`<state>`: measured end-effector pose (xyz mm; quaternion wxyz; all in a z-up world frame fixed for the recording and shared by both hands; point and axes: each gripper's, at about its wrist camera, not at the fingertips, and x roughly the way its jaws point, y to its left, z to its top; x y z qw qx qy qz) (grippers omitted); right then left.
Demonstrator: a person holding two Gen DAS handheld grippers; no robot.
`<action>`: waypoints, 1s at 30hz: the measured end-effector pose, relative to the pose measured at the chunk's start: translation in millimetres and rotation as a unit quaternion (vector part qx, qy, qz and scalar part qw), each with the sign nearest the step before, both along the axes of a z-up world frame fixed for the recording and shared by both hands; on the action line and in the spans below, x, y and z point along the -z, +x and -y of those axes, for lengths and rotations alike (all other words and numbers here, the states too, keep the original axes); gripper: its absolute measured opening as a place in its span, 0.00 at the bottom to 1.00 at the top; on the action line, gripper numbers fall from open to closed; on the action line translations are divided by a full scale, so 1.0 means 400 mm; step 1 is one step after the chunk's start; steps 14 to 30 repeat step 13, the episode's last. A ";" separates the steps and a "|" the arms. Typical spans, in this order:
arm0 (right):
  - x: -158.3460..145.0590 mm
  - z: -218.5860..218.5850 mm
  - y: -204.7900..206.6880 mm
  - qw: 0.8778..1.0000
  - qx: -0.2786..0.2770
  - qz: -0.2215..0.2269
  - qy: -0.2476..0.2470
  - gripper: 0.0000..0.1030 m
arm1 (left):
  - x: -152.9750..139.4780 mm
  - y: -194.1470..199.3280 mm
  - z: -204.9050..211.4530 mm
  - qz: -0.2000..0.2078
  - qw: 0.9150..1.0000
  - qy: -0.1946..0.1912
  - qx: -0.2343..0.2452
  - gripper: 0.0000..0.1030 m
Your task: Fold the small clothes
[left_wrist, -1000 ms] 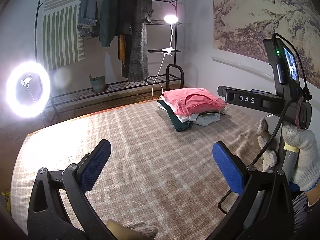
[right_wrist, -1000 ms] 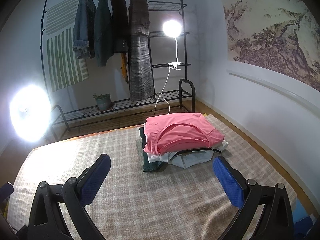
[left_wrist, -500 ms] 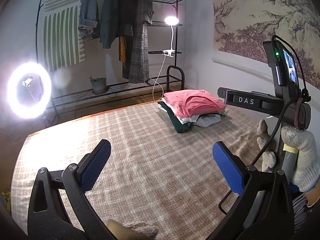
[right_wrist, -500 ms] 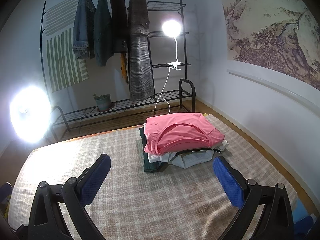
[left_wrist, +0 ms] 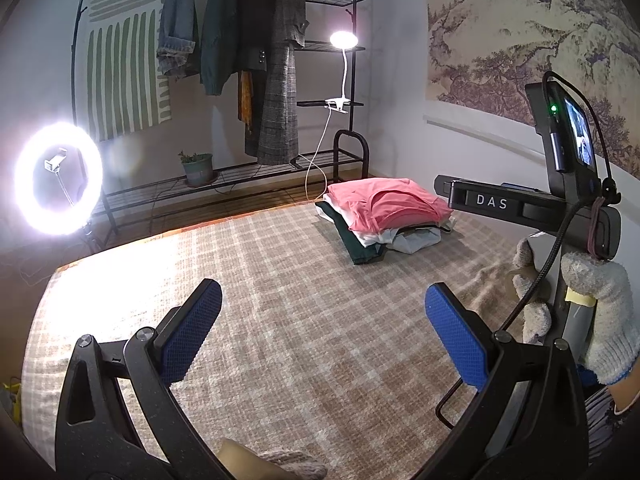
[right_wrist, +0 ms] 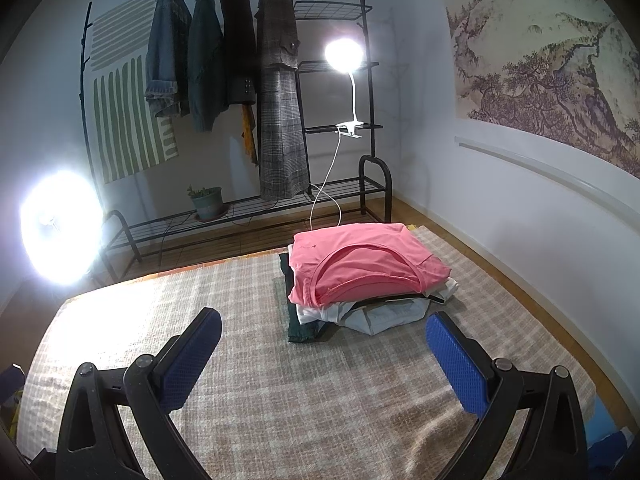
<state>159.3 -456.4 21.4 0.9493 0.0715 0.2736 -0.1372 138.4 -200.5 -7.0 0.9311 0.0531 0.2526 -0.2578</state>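
Both claws empty above the blanket, folded stack parked at the far corner

The checked blanket [right_wrist: 260, 380] lies flat and bare in the middle, likely kept free as folding room, so the stack of folded clothes [right_wrist: 360, 280], pink shirt [left_wrist: 388, 206] on top, sits out of the way toward the far right edge near the wall. The left claw [left_wrist: 324, 332] and right claw [right_wrist: 324, 356] hang well short of it, jaws spread wide, gripping nothing, seemingly between garments.

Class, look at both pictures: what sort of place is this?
Probably a bedroom set up for filming: a coat rack with hanging jackets, a ring light, and folded clothes stacked on a checked blanket.
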 end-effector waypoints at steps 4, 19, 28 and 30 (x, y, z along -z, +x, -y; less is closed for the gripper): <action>0.002 -0.003 0.000 1.000 -0.002 0.000 -0.001 1.00 | 0.001 -0.002 0.003 0.001 1.000 0.001 0.000 1.00; 0.007 -0.005 0.001 1.000 -0.002 -0.002 0.000 1.00 | 0.011 -0.007 -0.005 0.010 1.000 0.009 0.004 1.00; 0.007 -0.005 0.001 1.000 -0.002 -0.002 0.000 1.00 | 0.011 -0.007 -0.005 0.010 1.000 0.009 0.004 1.00; 0.007 -0.005 0.001 1.000 -0.002 -0.002 0.000 1.00 | 0.011 -0.007 -0.005 0.010 1.000 0.009 0.004 1.00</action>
